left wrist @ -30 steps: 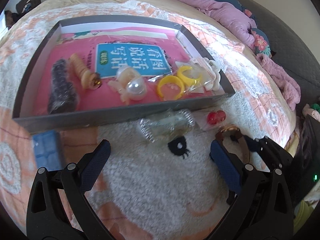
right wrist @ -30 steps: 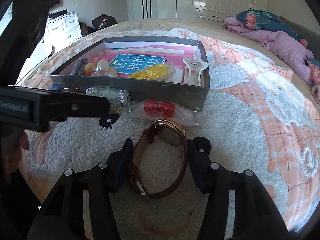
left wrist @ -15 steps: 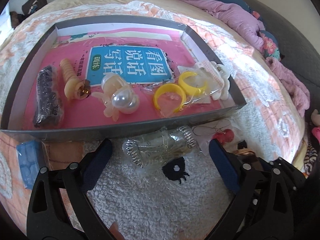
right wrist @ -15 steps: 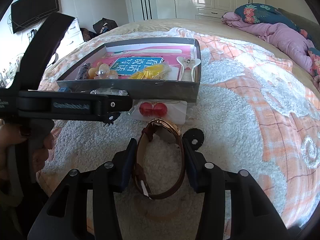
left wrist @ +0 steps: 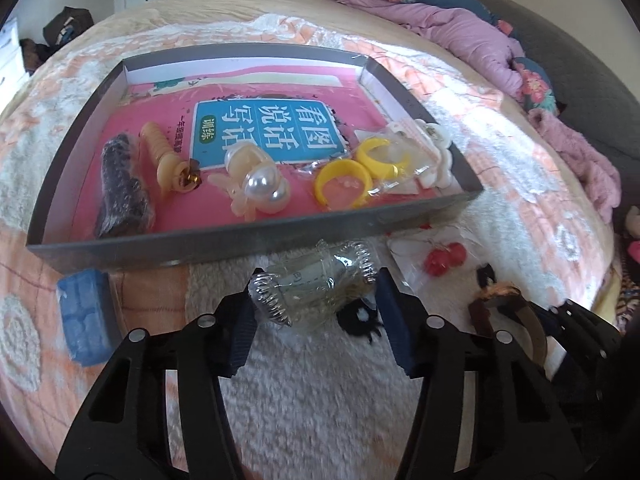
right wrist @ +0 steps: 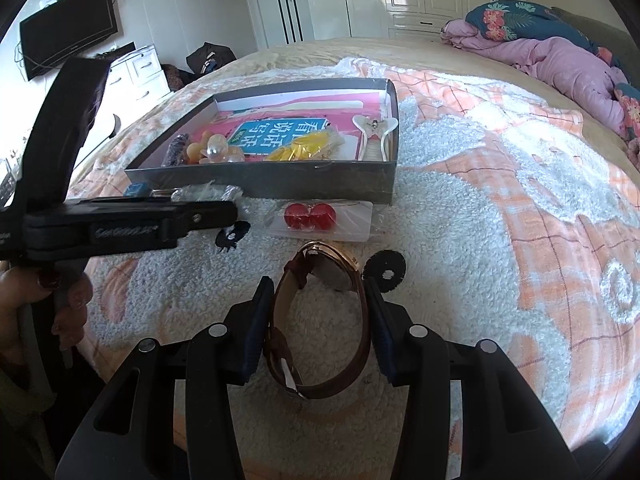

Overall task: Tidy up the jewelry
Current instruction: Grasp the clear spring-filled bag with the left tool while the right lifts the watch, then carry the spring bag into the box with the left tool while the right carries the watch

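The brown-strapped watch lies on its side on the fleecy blanket of the bed, gold case toward 12 o'clock in the right wrist view. The right gripper straddles the strap loop, its blue-padded fingers pressed against both sides of the band, jaws closed to about the loop's width.

The clear plastic bag of silver jewelry sits just in front of the grey tray, nearly touching its near wall. The left gripper has its jaws about half open around the bag; the left pad meets the crinkled end at 9 o'clock and the right pad stands against the other end, though I cannot tell whether it truly grips.

At 2 o'clock from the bag lie the red bead earrings in their packet, the watch beyond them. Inside the tray, on a pink book, are yellow rings, a pearl hair clip, a beige spiral tie, a dark beaded piece and a white claw clip. A blue block rests outside the tray's near-left corner.
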Motion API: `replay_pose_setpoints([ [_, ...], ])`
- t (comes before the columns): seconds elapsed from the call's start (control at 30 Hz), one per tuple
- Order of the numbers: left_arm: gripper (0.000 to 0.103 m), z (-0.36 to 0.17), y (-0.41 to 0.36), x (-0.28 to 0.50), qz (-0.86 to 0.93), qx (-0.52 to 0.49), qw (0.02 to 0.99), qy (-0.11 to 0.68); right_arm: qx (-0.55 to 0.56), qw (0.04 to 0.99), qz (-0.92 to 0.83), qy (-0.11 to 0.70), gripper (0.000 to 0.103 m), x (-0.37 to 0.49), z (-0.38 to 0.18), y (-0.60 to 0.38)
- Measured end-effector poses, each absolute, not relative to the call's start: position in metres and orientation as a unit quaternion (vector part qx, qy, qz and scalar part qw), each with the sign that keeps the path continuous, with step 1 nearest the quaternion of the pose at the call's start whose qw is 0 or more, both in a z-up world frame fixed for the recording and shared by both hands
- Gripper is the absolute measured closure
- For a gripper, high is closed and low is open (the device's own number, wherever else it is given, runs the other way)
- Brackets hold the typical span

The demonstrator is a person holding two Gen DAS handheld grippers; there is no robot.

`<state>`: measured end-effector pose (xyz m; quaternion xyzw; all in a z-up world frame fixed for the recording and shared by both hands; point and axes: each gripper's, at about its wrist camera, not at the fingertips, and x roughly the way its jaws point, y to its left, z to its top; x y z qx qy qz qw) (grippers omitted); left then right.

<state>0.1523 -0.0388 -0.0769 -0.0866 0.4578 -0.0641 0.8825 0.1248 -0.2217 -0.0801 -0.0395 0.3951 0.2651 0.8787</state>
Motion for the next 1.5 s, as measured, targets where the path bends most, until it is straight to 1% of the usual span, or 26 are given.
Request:
replay_pose_setpoints([
  [0.3,0.057,-0.053,-0.027,0.121,-0.084,-0.086,0.894,0.431,-0.041,0.880,0.272,0.387,0.060,0.118,-0.072,-0.223],
  [0.37,0.057,-0.047,-0.021,0.116,-0.080,-0.090,0.897,0.425,-0.045,0.876,0.271,0.396,0.060,0.119,-0.076,-0.221],
  [0.43,0.057,-0.044,-0.014,0.114,-0.079,-0.097,0.898,0.422,-0.052,0.872,0.267,0.406,0.058,0.121,-0.081,-0.218],
  [0.5,0.057,-0.042,-0.009,0.113,-0.075,-0.101,0.899,0.420,-0.058,0.870,0.264,0.412,0.052,0.123,-0.085,-0.214],
  [0.53,0.057,-0.041,-0.007,0.113,-0.074,-0.104,0.899,0.419,-0.064,0.870,0.262,0.413,0.052,0.124,-0.087,-0.211],
  [0.57,0.057,-0.041,-0.006,0.112,-0.075,-0.107,0.899,0.419,-0.072,0.869,0.261,0.415,0.049,0.124,-0.091,-0.208],
  [0.63,0.057,-0.039,-0.003,0.111,-0.074,-0.111,0.899,0.416,-0.083,0.871,0.257,0.410,0.047,0.125,-0.095,-0.202],
  [0.67,0.057,-0.038,-0.003,0.111,-0.075,-0.111,0.900,0.415,-0.087,0.872,0.258,0.407,0.049,0.125,-0.095,-0.200],
  [0.7,0.057,-0.037,-0.003,0.110,-0.076,-0.113,0.900,0.413,-0.091,0.872,0.258,0.405,0.057,0.125,-0.096,-0.199],
  [0.77,0.056,-0.035,-0.002,0.109,-0.077,-0.114,0.902,0.410,-0.084,0.873,0.262,0.402,0.062,0.126,-0.093,-0.202],
  [0.8,0.057,-0.033,-0.002,0.108,-0.077,-0.115,0.902,0.408,-0.078,0.875,0.263,0.399,0.062,0.125,-0.091,-0.203],
  [1.27,0.056,-0.007,0.034,0.101,-0.035,-0.129,0.921,0.365,-0.042,0.886,0.295,0.355,0.063,0.129,-0.043,-0.206],
  [1.5,0.056,-0.001,0.057,0.100,-0.010,-0.136,0.924,0.357,-0.046,0.887,0.315,0.335,0.063,0.137,-0.023,-0.190],
])
